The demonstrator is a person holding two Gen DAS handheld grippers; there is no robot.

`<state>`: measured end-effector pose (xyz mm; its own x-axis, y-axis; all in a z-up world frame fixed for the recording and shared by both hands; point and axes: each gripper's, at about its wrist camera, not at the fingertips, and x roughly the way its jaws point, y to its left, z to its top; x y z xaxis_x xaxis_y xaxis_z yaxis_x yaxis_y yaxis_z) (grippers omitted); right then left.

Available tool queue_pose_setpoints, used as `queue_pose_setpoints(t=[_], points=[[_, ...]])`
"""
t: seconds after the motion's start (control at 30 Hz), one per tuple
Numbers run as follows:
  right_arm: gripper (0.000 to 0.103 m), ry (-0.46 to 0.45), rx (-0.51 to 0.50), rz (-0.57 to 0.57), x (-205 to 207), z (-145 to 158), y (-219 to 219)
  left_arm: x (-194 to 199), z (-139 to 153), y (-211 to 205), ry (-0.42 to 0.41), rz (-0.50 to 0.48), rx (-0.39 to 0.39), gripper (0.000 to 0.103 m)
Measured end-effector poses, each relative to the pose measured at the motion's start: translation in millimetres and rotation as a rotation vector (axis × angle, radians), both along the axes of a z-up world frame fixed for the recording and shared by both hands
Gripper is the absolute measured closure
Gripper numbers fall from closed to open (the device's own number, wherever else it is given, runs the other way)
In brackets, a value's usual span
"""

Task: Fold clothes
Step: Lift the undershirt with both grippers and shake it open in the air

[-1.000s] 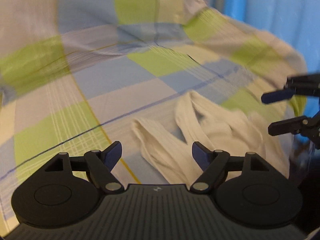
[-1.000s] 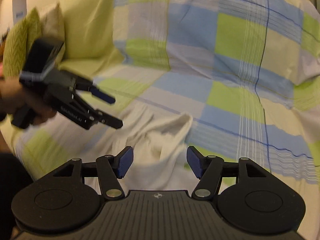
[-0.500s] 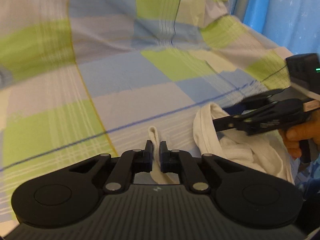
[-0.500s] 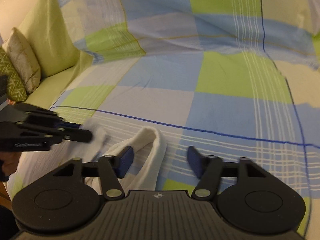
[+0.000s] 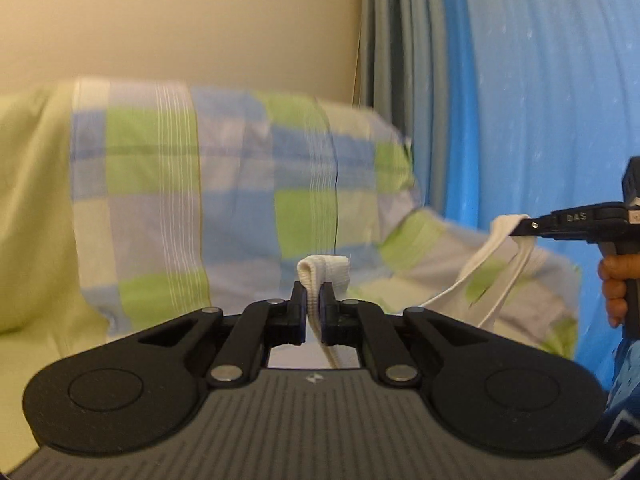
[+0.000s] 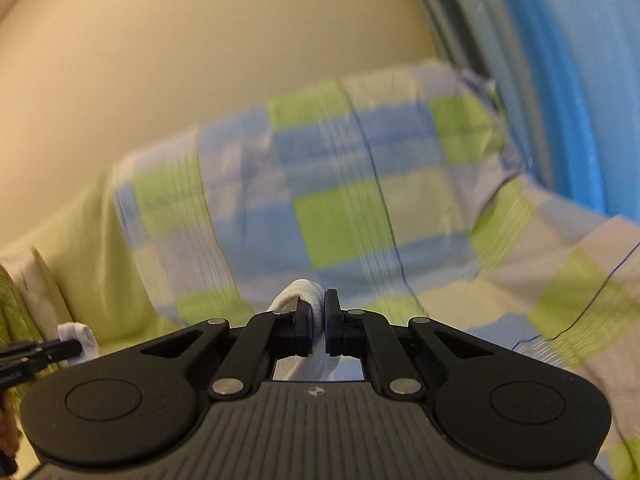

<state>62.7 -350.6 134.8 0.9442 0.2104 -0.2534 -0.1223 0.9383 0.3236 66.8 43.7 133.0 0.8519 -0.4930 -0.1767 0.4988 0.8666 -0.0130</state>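
A white ribbed garment (image 5: 325, 270) is held up in the air by its two straps. My left gripper (image 5: 313, 300) is shut on one strap, whose folded end pokes out above the fingers. In the left wrist view the right gripper (image 5: 524, 227) at the far right pinches the other strap (image 5: 505, 227), and the cloth hangs down between them. In the right wrist view my right gripper (image 6: 317, 312) is shut on a white strap (image 6: 302, 290). The left gripper (image 6: 76, 346) shows at the far left edge with white cloth (image 6: 78, 334) at its tip.
A sofa draped with a blue, green and white checked sheet (image 5: 240, 184) lies ahead and below. A plain green cover (image 5: 28, 208) and a cushion (image 6: 28, 288) sit at its left. Blue curtains (image 5: 520, 100) hang at the right, with a beige wall (image 5: 180, 20) behind. A hand (image 5: 614, 284) grips the right tool.
Both grippers closed on the garment's straps and rose off the sofa seat, lifting the garment. The views swung up from the seat to the backrest, wall and curtains.
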Motion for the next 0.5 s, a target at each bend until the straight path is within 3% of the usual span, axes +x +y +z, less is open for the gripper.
queue_pose_setpoints(t=[0.13, 0.27, 0.37, 0.5], points=[[0.097, -0.128, 0.021, -0.047, -64.6, 50.8, -10.9, -43.0, 47.2, 3.0, -0.117, -0.014, -0.021, 0.099], [0.097, -0.216, 0.001, -0.067, -87.1, 87.6, -10.6, -43.9, 79.4, -3.3, -0.169, -0.021, -0.022, 0.099], [0.097, -0.215, -0.041, -0.067, -54.6, 101.7, -5.5, -11.0, 88.0, -15.9, -0.169, -0.022, -0.004, 0.099], [0.097, -0.128, -0.073, -0.057, 34.7, 86.1, -0.8, 79.7, 64.5, -39.0, -0.104, -0.005, 0.037, 0.098]])
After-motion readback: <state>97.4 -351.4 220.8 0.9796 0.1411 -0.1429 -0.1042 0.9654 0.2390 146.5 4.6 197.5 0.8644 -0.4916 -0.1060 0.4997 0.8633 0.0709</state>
